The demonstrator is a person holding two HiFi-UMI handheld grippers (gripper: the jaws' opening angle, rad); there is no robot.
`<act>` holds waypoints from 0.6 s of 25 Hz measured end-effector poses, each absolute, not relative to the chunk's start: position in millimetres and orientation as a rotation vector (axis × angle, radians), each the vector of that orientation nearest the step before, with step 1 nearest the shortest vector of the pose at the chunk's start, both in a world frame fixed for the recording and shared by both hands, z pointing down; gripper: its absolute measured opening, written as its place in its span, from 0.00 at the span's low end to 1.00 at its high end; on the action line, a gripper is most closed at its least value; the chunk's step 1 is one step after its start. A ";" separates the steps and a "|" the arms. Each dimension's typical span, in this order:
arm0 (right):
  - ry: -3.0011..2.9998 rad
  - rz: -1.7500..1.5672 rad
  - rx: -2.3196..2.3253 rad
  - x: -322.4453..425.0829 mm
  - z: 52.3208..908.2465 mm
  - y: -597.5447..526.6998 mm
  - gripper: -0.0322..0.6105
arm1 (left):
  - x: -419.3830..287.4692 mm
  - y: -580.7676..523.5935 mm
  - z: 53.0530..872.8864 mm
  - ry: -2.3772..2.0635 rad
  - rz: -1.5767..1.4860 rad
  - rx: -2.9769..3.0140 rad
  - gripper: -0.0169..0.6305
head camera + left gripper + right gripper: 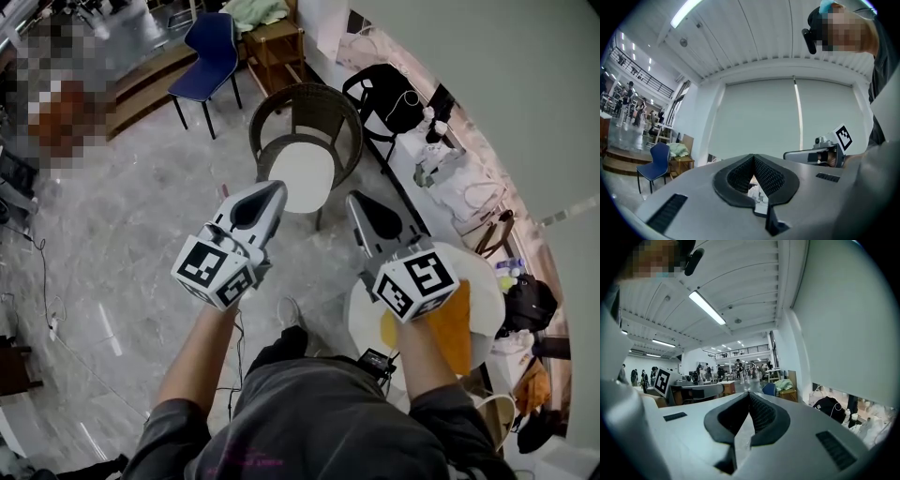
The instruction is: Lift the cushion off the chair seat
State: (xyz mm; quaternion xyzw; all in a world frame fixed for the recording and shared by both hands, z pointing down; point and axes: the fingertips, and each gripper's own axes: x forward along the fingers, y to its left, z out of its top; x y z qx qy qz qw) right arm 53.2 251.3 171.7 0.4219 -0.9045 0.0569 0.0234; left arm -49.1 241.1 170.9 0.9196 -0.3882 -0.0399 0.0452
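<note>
A dark wicker chair (314, 105) stands on the marble floor ahead of me, with a round white cushion (302, 173) lying flat on its seat. My left gripper (279, 187) is held level with its tip over the cushion's near left edge in the head view; its jaws are shut and hold nothing. My right gripper (353, 199) hovers just right of the seat, also shut and empty. In the left gripper view the closed jaws (753, 157) point at a blank wall, and the right gripper (813, 154) shows beside them. The chair is hidden in both gripper views.
A blue chair (211, 52) and a wooden side table (277, 42) stand beyond the wicker chair. A black chair with a bag (389, 94) stands along the right wall. A round white table (483, 281) with an orange cloth (452, 323) is at my right. Cables (47, 309) trail on the floor.
</note>
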 end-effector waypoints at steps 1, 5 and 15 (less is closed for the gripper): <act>-2.795 0.181 1.307 47.8 173.0 241.7 0.07 | -53.7 231.4 172.7 -1.180 -0.120 2.807 0.04; -2.777 0.194 1.304 27.7 179.5 207.4 0.07 | -70.6 196.2 180.9 -1.157 -0.115 2.796 0.04; -2.718 0.279 1.357 0.7 206.9 139.7 0.07 | -105.8 128.0 214.1 -1.102 -0.068 2.752 0.04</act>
